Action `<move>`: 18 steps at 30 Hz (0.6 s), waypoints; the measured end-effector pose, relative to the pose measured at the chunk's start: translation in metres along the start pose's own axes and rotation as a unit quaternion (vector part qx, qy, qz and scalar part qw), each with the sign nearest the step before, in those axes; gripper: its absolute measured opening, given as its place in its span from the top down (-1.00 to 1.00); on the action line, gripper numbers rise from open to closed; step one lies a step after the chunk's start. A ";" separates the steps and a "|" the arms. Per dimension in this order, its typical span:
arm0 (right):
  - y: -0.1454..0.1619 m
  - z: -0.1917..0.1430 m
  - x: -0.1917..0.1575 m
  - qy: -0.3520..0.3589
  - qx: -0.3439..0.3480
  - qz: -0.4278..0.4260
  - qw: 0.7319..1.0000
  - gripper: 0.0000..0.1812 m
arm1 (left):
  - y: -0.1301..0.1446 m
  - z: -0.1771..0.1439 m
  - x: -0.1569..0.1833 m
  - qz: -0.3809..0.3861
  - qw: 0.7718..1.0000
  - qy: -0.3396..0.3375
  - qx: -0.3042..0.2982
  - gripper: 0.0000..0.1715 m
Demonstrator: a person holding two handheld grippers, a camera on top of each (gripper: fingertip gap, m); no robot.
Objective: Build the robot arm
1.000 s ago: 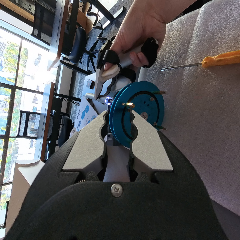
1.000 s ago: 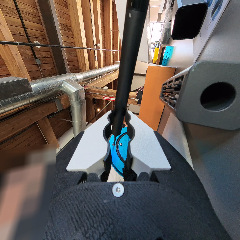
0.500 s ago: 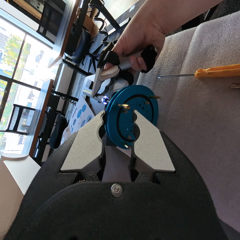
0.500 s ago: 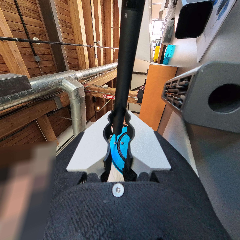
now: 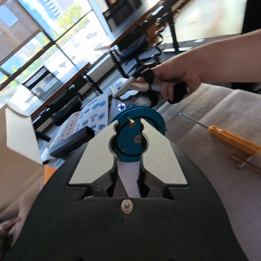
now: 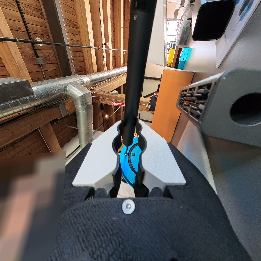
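Observation:
A blue double disc (image 5: pixel 130 144) with brass standoffs stands on edge on grey foam (image 5: pixel 211 197). My left gripper (image 5: pixel 129 122) is close against the disc's face. Its jaws are a narrow gap apart, with one standoff between the tips. I cannot tell whether they pinch anything. My right gripper (image 6: pixel 129 122) is shut on a black powered screwdriver (image 6: pixel 138 63). The screwdriver's bit sits on a screw (image 6: pixel 126 154) in the other face of the disc (image 6: pixel 127 162). In the left wrist view a hand (image 5: pixel 183 73) holds that right gripper (image 5: pixel 120 97) behind the disc, and the screwdriver's lit tip ring (image 5: pixel 121 106) shows there.
An orange-handled screwdriver (image 5: pixel 233 142) and a small metal cross key (image 5: pixel 244 163) lie on the foam to the right. A dark case (image 5: pixel 70 142) lies on a printed sheet (image 5: pixel 90 117) to the left, beside a white box (image 5: pixel 21 134). A grey bit holder (image 6: pixel 211 105) is close at the right. Left tips to right tips: about 12 cm.
The left wrist view has rolled sharply, with blur, so the foam now lies lower right and the disc looks more face-on. The right gripper, screwdriver and disc have barely moved.

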State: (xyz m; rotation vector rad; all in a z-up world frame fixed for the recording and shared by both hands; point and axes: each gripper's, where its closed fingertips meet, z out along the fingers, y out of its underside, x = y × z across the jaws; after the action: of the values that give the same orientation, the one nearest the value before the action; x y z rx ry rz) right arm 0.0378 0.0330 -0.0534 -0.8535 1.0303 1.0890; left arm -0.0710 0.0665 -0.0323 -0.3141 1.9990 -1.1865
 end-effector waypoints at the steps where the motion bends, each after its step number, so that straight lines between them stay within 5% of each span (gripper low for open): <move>1: 0.000 0.000 0.000 0.000 -0.001 0.000 1.000 0.83 | 0.002 -0.001 -0.003 -0.017 0.999 -0.027 -0.003 0.72; 9: 0.002 0.001 0.001 -0.001 -0.003 0.000 1.000 0.83 | 0.010 0.004 0.000 -0.110 0.991 -0.080 -0.005 0.80; 18: 0.000 0.000 0.003 0.004 -0.002 0.001 1.000 0.83 | 0.012 0.011 -0.004 -0.127 0.986 -0.104 0.008 0.95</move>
State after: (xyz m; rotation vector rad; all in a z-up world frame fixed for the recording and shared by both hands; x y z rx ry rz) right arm 0.0383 0.0335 -0.0560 -0.8611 1.0362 1.0897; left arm -0.0582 0.0678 -0.0436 -0.6726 1.8040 -1.2686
